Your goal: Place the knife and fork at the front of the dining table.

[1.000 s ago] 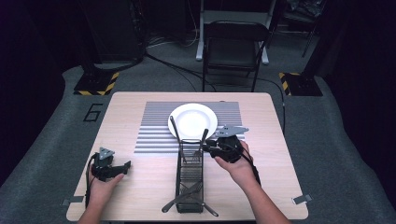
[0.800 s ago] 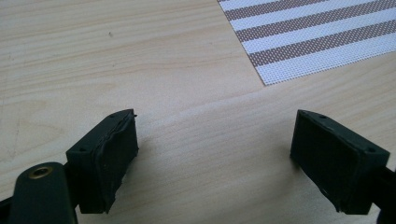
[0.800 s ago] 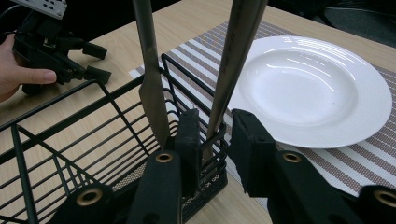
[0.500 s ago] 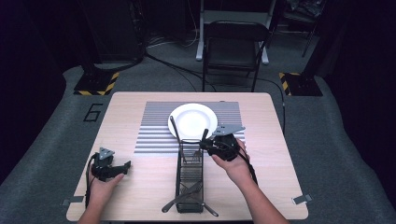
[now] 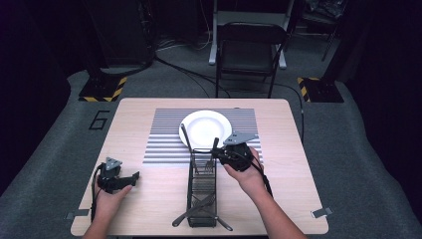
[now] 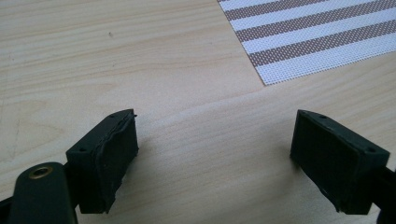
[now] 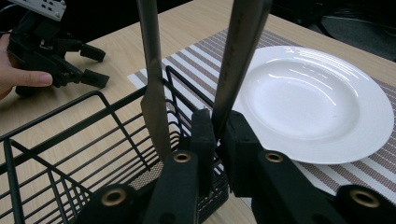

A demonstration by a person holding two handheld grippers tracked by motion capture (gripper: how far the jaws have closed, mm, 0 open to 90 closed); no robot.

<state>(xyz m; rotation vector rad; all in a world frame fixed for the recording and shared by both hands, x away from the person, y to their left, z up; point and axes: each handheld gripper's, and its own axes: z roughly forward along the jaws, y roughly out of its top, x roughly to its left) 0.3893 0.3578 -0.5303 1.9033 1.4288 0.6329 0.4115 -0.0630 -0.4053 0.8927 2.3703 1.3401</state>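
At the wire cutlery rack's (image 7: 84, 140) far end, beside the white plate (image 7: 308, 98), my right gripper (image 7: 217, 135) is clamping a dark utensil handle (image 7: 238, 56) standing upright between its just-closed pads; my left gripper (image 6: 215, 154) is resting agape.

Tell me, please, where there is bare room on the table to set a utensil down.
Bare wood lies between the left hand-held gripper and the wire rack, and right of the striped mat. It is crowded around the plate, the rack and the right hand-held gripper.
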